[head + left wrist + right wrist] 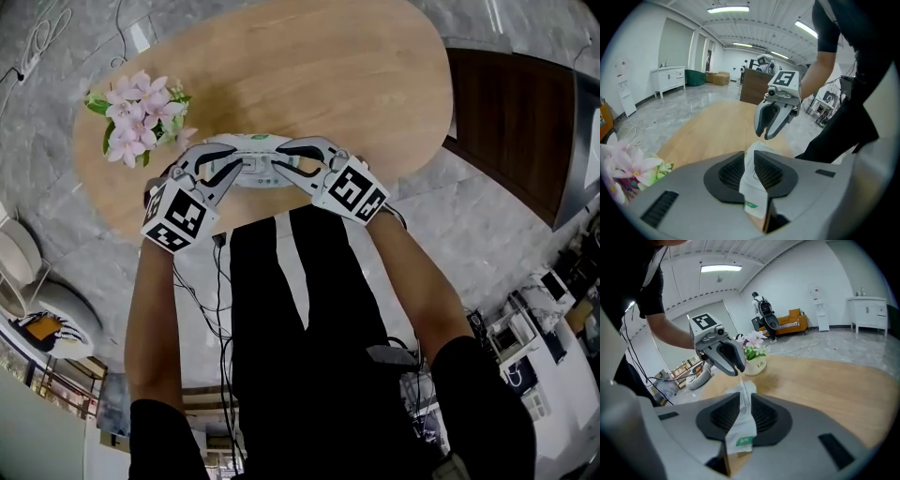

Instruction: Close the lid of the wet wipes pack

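The wet wipes pack, white with green print, is held over the near edge of the oval wooden table, one end in each gripper. My left gripper is shut on its left end and my right gripper is shut on its right end. In the left gripper view the pack's thin edge is pinched between the dark pads, with the right gripper opposite. The right gripper view shows the other end pinched likewise, facing the left gripper. The lid is hidden.
A white pot of pink flowers stands on the table just left of the pack, also seen behind the left gripper as a flower pot. A dark wooden counter is at the right. The person's torso is close below the grippers.
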`<state>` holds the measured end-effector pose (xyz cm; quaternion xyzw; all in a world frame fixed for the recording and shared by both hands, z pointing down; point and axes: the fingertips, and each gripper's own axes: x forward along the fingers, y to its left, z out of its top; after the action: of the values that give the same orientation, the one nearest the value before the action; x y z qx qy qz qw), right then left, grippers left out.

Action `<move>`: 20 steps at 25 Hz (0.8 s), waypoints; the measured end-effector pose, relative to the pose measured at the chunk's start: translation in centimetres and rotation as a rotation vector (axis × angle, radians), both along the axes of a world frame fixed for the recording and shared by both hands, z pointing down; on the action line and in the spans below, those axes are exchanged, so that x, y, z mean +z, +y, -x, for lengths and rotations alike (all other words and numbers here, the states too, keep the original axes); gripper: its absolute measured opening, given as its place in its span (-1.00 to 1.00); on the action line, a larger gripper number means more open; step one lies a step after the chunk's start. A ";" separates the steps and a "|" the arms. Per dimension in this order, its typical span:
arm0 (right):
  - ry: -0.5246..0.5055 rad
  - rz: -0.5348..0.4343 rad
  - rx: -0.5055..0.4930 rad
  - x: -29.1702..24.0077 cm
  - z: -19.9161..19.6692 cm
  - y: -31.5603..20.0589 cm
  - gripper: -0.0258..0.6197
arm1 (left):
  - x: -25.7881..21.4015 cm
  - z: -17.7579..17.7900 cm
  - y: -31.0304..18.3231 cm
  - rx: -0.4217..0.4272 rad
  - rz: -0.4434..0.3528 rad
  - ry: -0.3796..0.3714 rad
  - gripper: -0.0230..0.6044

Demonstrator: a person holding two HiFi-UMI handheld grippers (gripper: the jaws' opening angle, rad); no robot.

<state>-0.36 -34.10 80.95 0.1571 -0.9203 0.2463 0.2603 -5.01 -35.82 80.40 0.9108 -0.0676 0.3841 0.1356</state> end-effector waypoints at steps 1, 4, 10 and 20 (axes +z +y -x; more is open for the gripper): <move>0.002 0.000 0.001 0.1 0.0 0.0 -0.68 | 0.0 -0.1 0.0 0.005 -0.002 -0.001 -0.69; 0.020 -0.003 -0.006 0.4 0.1 0.0 -0.68 | 0.2 -0.1 0.0 0.018 -0.002 -0.007 -0.71; 0.036 -0.019 -0.014 0.3 0.1 -0.2 -0.74 | 0.3 0.1 0.1 0.029 0.000 -0.018 -0.76; 0.055 -0.037 -0.020 0.5 0.5 0.3 -0.81 | 0.7 0.7 0.7 0.047 -0.020 -0.038 -0.80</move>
<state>-0.84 -33.80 81.43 0.1594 -0.9186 0.2222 0.2851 -5.67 -35.14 81.06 0.9059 -0.0525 0.4038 0.1163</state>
